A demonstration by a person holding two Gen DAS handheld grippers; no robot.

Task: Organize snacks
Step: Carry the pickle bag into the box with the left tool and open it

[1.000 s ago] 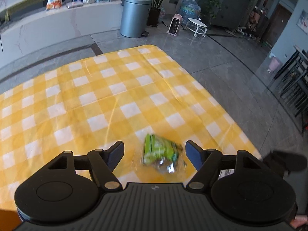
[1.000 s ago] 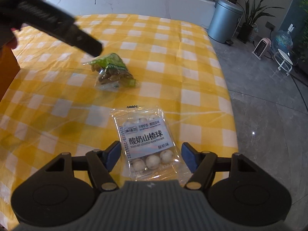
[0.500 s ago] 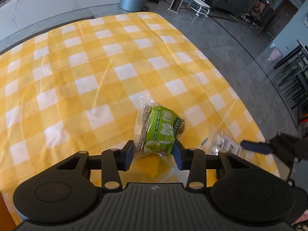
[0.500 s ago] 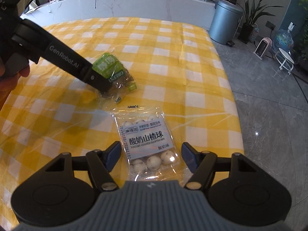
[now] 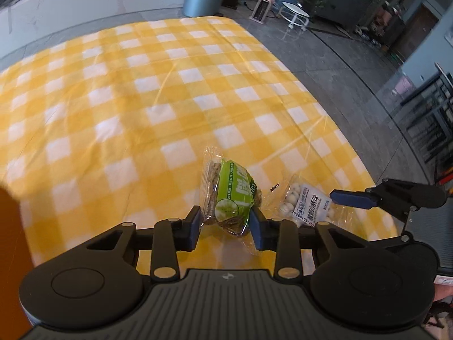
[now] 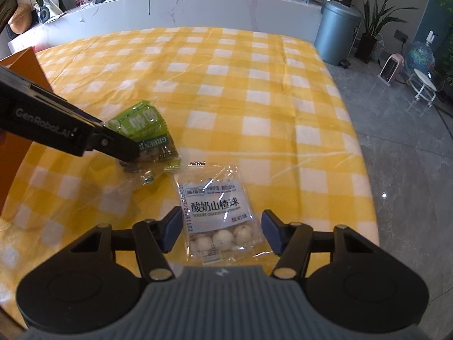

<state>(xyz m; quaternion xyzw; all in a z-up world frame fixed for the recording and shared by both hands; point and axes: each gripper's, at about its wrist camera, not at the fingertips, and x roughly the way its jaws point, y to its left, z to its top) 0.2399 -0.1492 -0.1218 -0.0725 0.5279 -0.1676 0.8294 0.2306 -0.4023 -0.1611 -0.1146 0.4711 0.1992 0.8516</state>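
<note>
A yellow checked tablecloth (image 5: pixel 119 107) covers the table. At its 5 o'clock corner, the left gripper (image 5: pixel 225 223), open a second ago, has now closed on the green snack packet (image 5: pixel 230 195) and tilts it up. At 3 o'clock from it, the right gripper (image 6: pixel 220 231) waits, jaws wide around the clear bag of white balls (image 6: pixel 218 212). Sorting has likely begun.

right claw (image 6: pixel 220 231): jaws apart, straddling near end of clear snack packet (image 6: pixel 218 212) | packet: flat on yellow-check counter (image 6: pixel 254 90) | left claw (image 6: pixel 124 153): up-left of packet, pinching green snack bag (image 6: pixel 141 130) | grey bin (image 6: pixel 337 36): beyond counter's far corner
</note>
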